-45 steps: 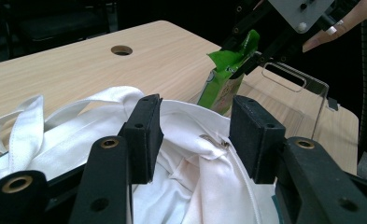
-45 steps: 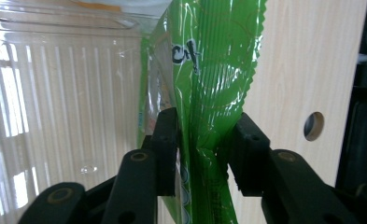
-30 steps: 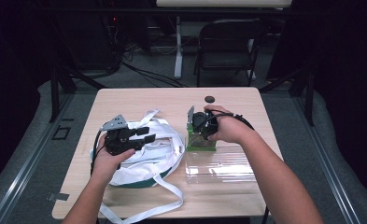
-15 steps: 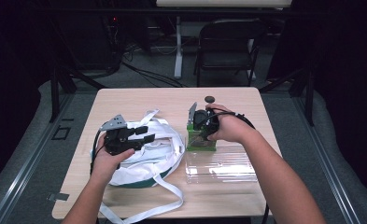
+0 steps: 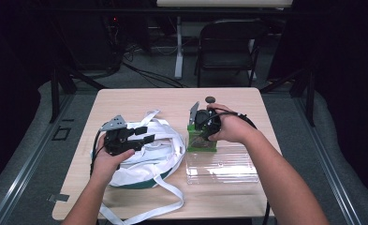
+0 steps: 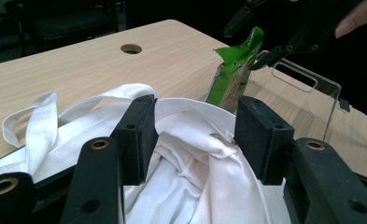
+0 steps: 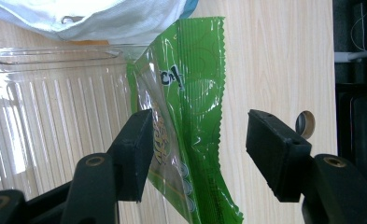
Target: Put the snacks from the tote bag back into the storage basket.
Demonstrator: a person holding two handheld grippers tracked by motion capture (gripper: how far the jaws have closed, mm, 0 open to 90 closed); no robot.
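Snack packet (image 7: pixel 190 140) stands between the wide-open right claw (image 7: pixel 197 149), not gripped, at the clear tray's (image 5: pixel 224 166) far left corner. Left claw (image 6: pixel 193 135), half open, hovers over the white bag (image 6: pixel 190 186). Bagging is not done.

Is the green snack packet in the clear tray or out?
Partly in: green snack packet leans over the clear tray edge, its other side over bare table.

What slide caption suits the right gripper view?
Open right gripper straddles a green snack packet beside the clear tray.
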